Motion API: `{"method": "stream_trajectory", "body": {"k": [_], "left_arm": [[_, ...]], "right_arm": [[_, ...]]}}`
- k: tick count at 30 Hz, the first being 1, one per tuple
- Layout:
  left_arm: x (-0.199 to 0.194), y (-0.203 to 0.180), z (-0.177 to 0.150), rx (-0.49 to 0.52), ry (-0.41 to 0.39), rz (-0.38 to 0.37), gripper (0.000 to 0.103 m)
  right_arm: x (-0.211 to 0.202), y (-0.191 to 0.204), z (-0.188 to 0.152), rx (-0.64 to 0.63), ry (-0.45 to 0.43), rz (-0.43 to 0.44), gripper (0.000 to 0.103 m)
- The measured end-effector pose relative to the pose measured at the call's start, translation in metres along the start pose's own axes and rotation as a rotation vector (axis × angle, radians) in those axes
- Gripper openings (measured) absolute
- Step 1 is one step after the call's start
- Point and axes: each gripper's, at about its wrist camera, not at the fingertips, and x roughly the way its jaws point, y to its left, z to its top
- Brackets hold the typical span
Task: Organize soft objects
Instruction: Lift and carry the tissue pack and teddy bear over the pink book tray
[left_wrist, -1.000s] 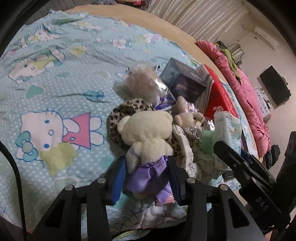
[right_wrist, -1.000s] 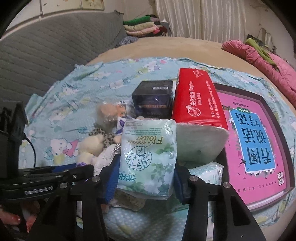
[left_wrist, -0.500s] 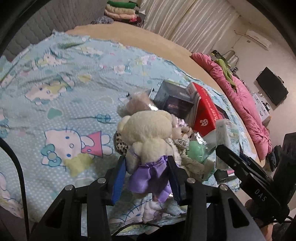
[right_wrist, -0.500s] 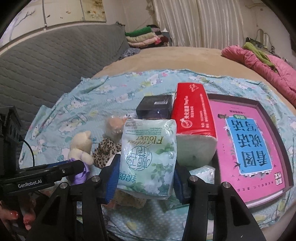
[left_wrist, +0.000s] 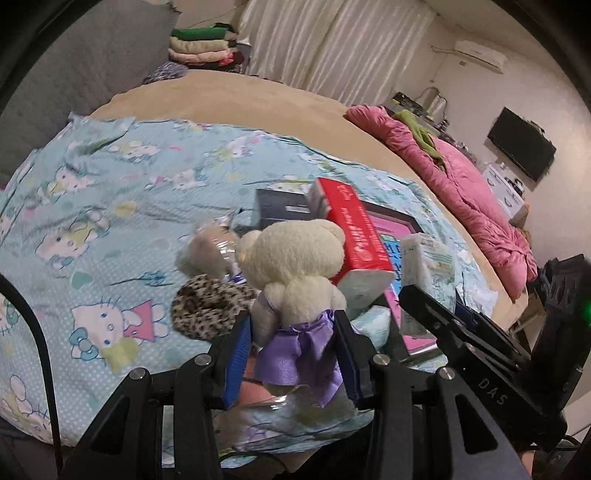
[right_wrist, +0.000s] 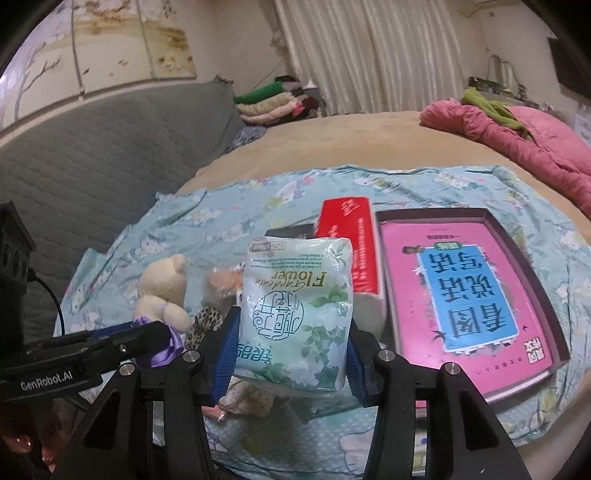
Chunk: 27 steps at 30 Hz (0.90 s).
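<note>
Left hand-held gripper (left_wrist: 293, 338) clamped on a cream teddy bear (left_wrist: 295, 258) at its purple skirt, bear raised above the blue cartoon-print sheet (left_wrist: 110, 206) on the bed. Right hand-held gripper (right_wrist: 291, 345) closed on a green-and-white tissue pack (right_wrist: 295, 310), lifted clear of the sheet. Below, on the sheet: a leopard-print soft item (left_wrist: 207, 306), a plastic-wrapped plush (left_wrist: 207, 247), a red tissue box (right_wrist: 351, 243) just beside a pink book (right_wrist: 469, 295) in a dark tray (right_wrist: 524, 251).
</note>
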Motion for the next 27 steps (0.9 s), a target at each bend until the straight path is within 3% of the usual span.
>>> {"method": "stream_trajectory", "body": {"k": [27], "left_arm": [[0.039,-0.139,0.028,0.200,0.032,-0.030,0.043]], "right_arm": [[-0.058,-0.112,0.011,0.254,-0.166,-0.200,0.052]]}}
